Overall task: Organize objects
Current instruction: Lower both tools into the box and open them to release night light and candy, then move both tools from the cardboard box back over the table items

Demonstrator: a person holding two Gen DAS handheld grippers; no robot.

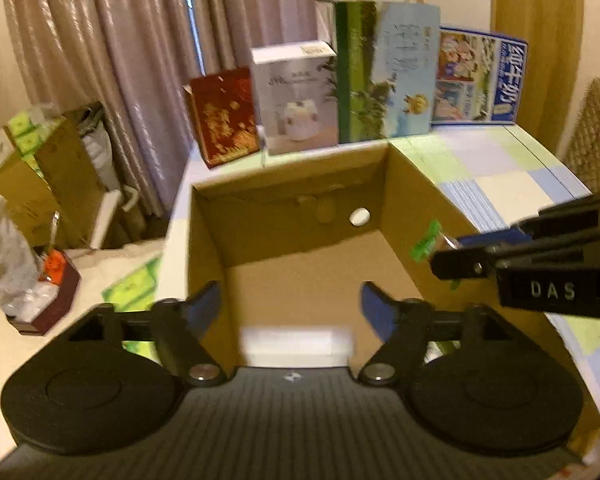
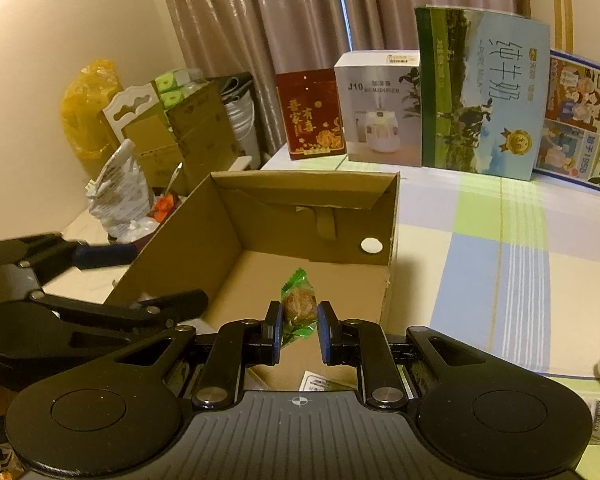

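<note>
An open cardboard box (image 2: pixel 308 216) stands on the checked cloth. My right gripper (image 2: pixel 299 334) hangs over the box's near end, shut on a green-wrapped round sweet (image 2: pixel 298 302). In the left wrist view the right gripper (image 1: pixel 446 250) comes in from the right above the box's right wall (image 1: pixel 412 216), with the sweet (image 1: pixel 426 245) at its tips. My left gripper (image 1: pixel 291 304) is open and holds nothing. In the right wrist view the left gripper (image 2: pixel 170 274) straddles the box's left wall, one finger outside, one inside. A white slip (image 1: pixel 296 340) lies on the box floor.
Along the back stand a red box (image 2: pixel 310 114), a white humidifier box (image 2: pixel 376 108), a tall green-blue milk carton (image 2: pixel 480 92) and a blue carton (image 2: pixel 580 120). Brown boxes (image 2: pixel 180 136), a plastic bag (image 2: pixel 118 192) and a small maroon tray (image 1: pixel 46 304) crowd the left side.
</note>
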